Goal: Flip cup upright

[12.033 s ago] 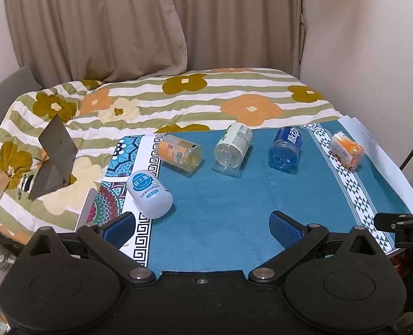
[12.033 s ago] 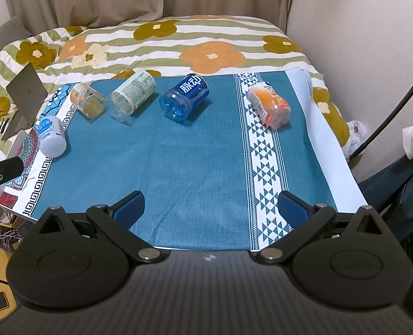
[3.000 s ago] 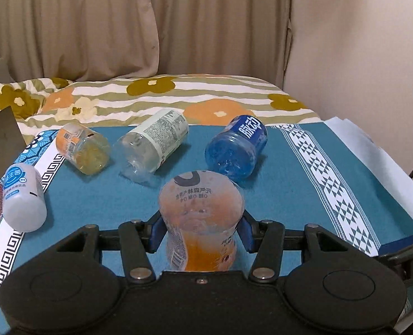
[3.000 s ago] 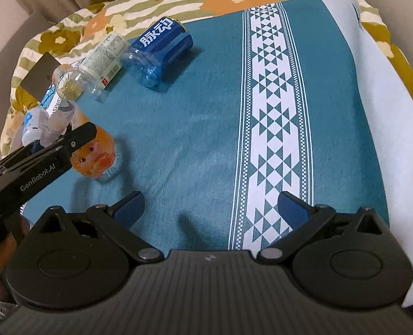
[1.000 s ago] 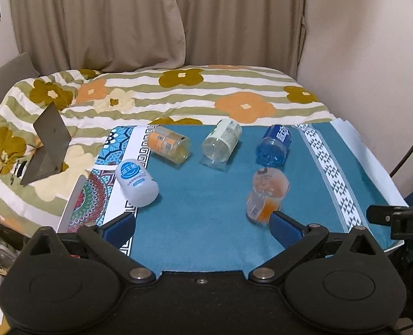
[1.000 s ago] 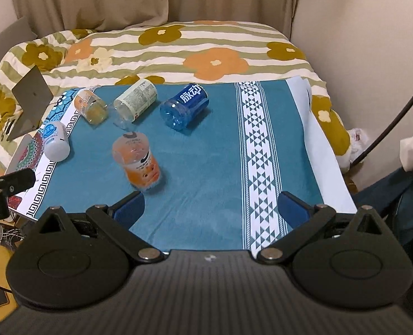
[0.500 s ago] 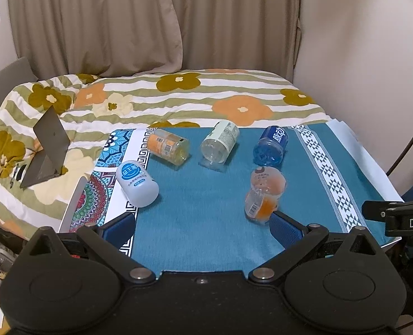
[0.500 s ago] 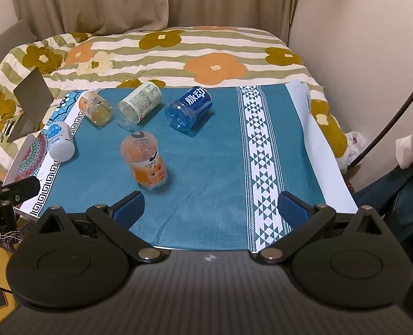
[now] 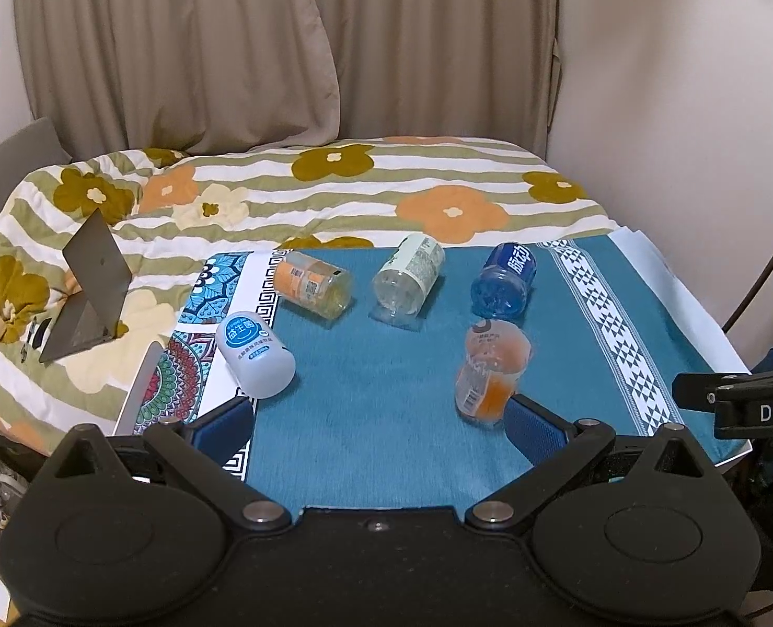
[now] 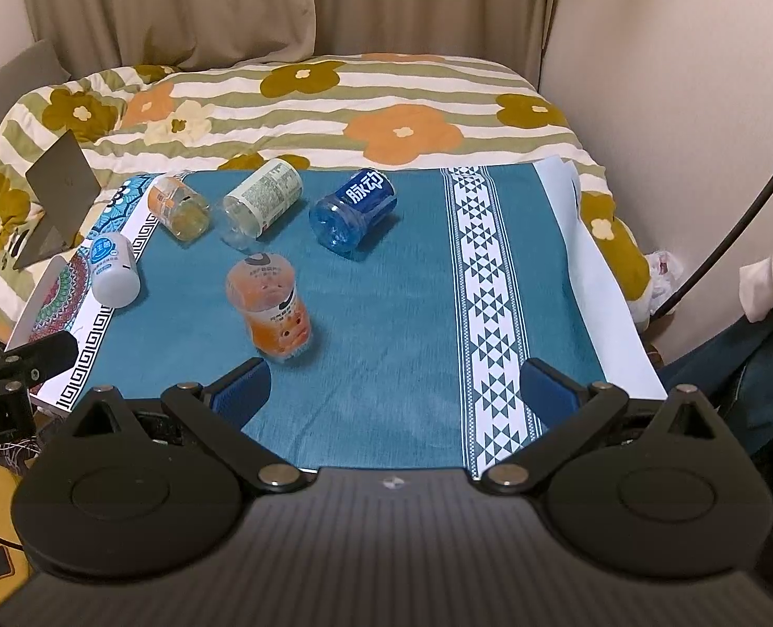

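**Orange cup standing, four more lying down**

We are holding both grippers wide open and empty at the near edge of the blue cloth (image 9: 386, 407). The orange cup (image 9: 491, 371) is standing upright just beyond the left gripper (image 9: 378, 420). The blue cup (image 10: 354, 209) is lying on its side, mouth toward us, well ahead of the right gripper (image 10: 394, 392), which looks nearer to it

Worktop (image 10: 616, 282) under a teal cloth (image 10: 386, 313). On it: orange cup (image 10: 271, 308) upright mid-frame; white cup (image 10: 114, 271), amber jar (image 10: 180, 206), clear bottle (image 10: 263, 198), blue bottle (image 10: 352, 209) lying toward upper left.
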A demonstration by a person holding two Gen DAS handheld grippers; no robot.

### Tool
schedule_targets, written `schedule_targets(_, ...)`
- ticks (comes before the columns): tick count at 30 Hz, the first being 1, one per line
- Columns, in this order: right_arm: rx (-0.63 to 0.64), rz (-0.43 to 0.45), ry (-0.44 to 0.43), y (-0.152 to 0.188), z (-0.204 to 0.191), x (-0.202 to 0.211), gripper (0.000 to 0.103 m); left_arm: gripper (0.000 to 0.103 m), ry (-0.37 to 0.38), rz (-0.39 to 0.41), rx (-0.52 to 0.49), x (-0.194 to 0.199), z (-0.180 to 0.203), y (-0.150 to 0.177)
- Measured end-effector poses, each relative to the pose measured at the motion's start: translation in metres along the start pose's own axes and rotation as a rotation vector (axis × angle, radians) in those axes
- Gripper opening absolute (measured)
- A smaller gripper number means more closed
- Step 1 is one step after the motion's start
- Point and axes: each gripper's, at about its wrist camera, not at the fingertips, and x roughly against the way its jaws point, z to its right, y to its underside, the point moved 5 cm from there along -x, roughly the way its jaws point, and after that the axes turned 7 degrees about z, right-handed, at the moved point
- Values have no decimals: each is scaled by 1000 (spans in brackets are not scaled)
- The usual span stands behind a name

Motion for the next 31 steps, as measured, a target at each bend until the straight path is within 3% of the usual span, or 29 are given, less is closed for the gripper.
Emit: schedule_targets(31, -2, -7, 3, -4, 1, -5, 103, 103, -24, 39, -22, -4, -4, -7)
